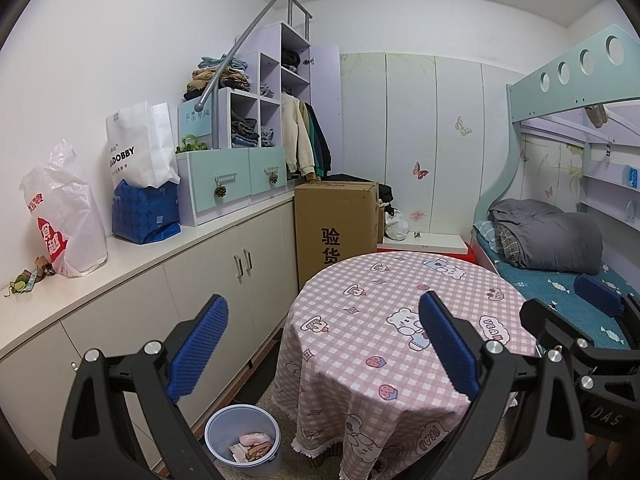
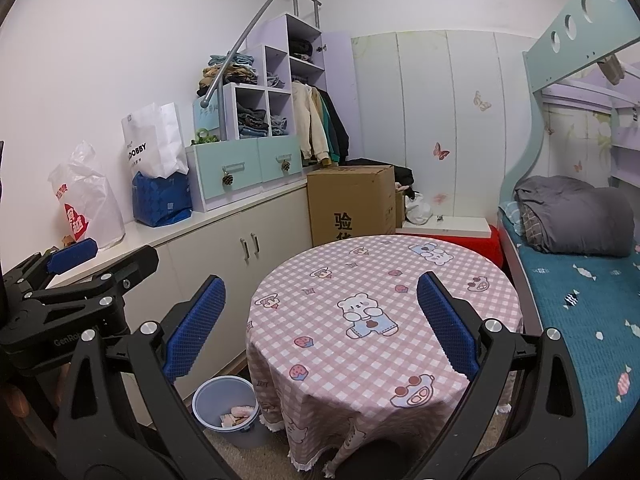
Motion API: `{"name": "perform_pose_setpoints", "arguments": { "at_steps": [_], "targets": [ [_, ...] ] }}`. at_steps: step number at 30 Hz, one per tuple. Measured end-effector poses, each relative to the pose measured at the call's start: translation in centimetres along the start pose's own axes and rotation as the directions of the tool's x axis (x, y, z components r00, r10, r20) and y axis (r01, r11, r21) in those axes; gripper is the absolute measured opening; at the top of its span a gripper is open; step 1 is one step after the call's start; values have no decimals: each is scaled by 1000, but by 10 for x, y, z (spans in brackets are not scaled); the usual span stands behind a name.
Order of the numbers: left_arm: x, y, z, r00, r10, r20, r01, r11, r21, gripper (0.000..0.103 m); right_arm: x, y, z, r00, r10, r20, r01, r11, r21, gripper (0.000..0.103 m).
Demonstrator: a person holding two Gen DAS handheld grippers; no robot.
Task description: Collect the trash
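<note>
Open gap above bin (image 1: pixel 242 440), hemmed by table (image 1: pixel 400 320) and cabinet (image 1: pixel 200 280)

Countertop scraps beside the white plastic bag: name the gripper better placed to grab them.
Left gripper, probably. The scraps lie on the countertop at the far left, its side; the right gripper, also open-jawed, would have to cross over.

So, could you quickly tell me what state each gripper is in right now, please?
Left gripper: open, jaws wide apart, holding nothing.
Right gripper: open, jaws wide apart, holding nothing.
</note>
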State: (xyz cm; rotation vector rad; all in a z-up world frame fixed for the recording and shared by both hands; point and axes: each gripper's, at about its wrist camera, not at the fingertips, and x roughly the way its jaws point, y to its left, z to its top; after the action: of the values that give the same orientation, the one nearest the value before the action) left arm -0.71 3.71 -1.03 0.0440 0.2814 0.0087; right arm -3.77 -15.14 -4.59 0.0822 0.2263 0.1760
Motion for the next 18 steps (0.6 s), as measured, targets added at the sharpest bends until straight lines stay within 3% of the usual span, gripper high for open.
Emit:
{"name": "perform_pose_setpoints", "arguments": {
  "at_steps": [18],
  "targets": [
    [1, 0, 1, 1000, 1, -2, -1, 1000, 3, 94, 0, 1, -2, 1000, 5, -5, -5, 1000, -2, 95]
  ]
}}
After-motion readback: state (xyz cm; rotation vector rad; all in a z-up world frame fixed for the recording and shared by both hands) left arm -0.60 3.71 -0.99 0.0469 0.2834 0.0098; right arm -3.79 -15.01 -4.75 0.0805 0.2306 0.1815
